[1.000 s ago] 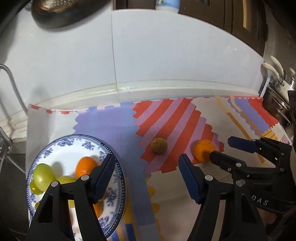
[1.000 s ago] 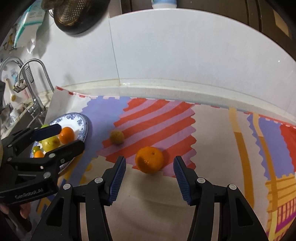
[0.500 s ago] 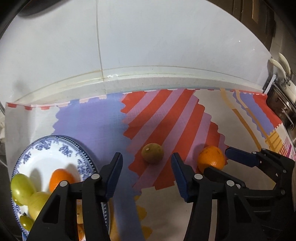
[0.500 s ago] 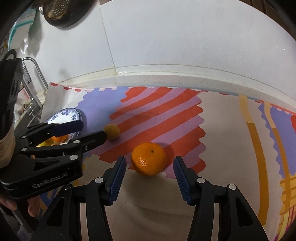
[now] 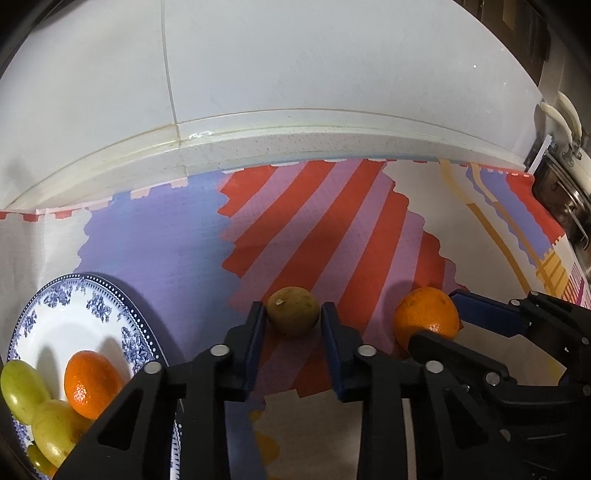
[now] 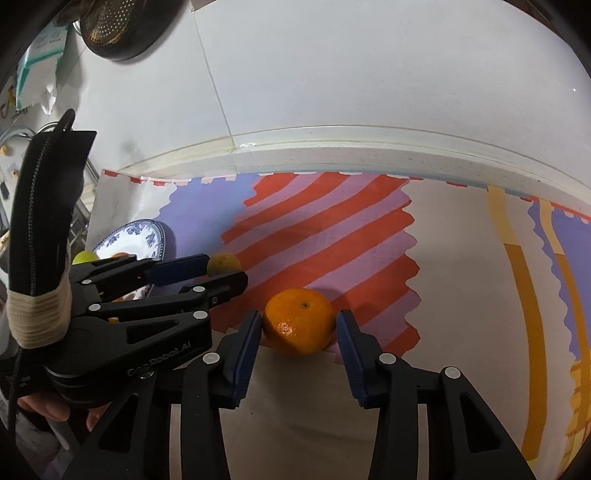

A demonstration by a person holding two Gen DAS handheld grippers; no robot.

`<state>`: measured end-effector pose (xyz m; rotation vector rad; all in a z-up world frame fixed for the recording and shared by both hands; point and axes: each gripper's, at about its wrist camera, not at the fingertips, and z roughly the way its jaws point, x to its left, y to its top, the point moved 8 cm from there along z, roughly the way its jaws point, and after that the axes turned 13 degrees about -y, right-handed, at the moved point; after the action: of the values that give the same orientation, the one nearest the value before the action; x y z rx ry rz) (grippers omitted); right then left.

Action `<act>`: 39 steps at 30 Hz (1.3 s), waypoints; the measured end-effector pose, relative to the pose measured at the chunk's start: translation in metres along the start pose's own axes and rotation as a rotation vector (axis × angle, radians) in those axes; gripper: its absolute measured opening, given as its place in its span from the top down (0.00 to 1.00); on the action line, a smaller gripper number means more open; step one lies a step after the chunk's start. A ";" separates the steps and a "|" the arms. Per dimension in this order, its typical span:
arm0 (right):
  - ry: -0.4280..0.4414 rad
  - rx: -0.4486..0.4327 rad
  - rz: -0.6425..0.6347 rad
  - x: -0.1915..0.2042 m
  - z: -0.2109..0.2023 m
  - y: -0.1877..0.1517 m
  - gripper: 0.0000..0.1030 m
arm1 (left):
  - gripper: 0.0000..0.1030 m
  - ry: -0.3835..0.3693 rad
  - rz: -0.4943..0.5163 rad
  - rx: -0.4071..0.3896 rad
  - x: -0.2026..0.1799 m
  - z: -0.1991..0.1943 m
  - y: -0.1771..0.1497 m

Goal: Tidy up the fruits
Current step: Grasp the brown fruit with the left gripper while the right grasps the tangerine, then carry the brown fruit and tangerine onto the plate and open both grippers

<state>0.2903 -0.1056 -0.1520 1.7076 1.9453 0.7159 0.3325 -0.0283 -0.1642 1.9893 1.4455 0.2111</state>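
Observation:
A brownish-green round fruit (image 5: 293,311) lies on the patterned mat between the fingers of my left gripper (image 5: 293,325), which touch or nearly touch its sides. A large orange (image 6: 298,320) lies on the mat between the fingers of my right gripper (image 6: 299,332), whose pads stand at its two sides. The orange also shows in the left wrist view (image 5: 426,318). A blue-and-white plate (image 5: 55,321) at the left holds a small orange (image 5: 90,384) and green fruits (image 5: 22,391). The plate also shows in the right wrist view (image 6: 138,236).
A white tiled wall with a raised ledge (image 5: 295,129) borders the mat at the back. Metal pots (image 5: 565,177) stand at the far right. A dark colander (image 6: 110,26) hangs on the wall, and a sink tap (image 6: 14,133) is at the far left.
Both grippers moved forward and down. The left one now straddles the brownish fruit with its jaws narrowed. The right one now straddles the orange.

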 end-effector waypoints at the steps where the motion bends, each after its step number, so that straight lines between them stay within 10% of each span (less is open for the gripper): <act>1: 0.000 -0.002 -0.001 0.000 0.000 0.000 0.59 | 0.71 -0.002 0.004 0.000 -0.001 0.000 0.000; 39: 0.059 -0.170 -0.029 0.037 -0.085 0.023 0.60 | 0.71 0.054 -0.034 -0.228 -0.008 -0.145 -0.027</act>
<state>0.2480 -0.0738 -0.0719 1.5694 1.8852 0.9027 0.2373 0.0293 -0.0671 1.7855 1.4201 0.3999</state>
